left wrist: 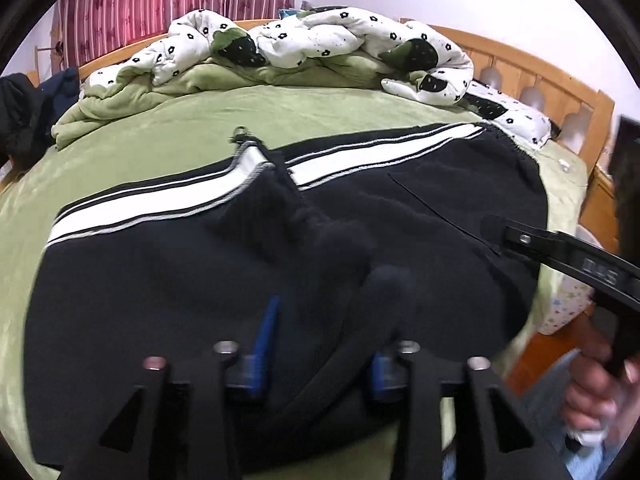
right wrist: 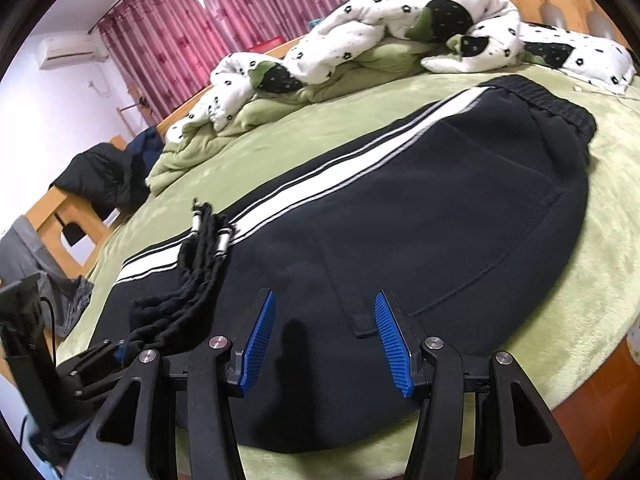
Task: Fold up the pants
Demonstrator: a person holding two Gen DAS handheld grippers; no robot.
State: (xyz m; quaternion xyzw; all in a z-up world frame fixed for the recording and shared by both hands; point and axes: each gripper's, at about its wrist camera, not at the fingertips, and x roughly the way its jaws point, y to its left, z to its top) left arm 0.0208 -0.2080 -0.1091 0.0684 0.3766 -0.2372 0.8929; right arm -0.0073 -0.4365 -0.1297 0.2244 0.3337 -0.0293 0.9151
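Note:
Black pants (left wrist: 200, 272) with a white side stripe (left wrist: 160, 200) lie flat on the green bed; they also show in the right wrist view (right wrist: 440, 208). My left gripper (left wrist: 320, 320) is open, its jaws draped by black cloth and drawstring, one blue pad (left wrist: 266, 328) showing. It shows in the right wrist view (right wrist: 116, 354) with the black drawstring cord (right wrist: 200, 248) hanging over it. My right gripper (right wrist: 324, 340) is open and empty just above the pants' near edge, by the pocket flap (right wrist: 364, 330). It shows in the left wrist view (left wrist: 496, 230) over the pants.
A rumpled white flowered duvet (left wrist: 320, 40) and green blanket (left wrist: 140, 96) lie along the bed's far side. The wooden headboard (left wrist: 540, 72) is at the right. Dark clothes (right wrist: 104, 176) lie on a wooden chair at left. Pink curtains (right wrist: 224, 28) hang behind.

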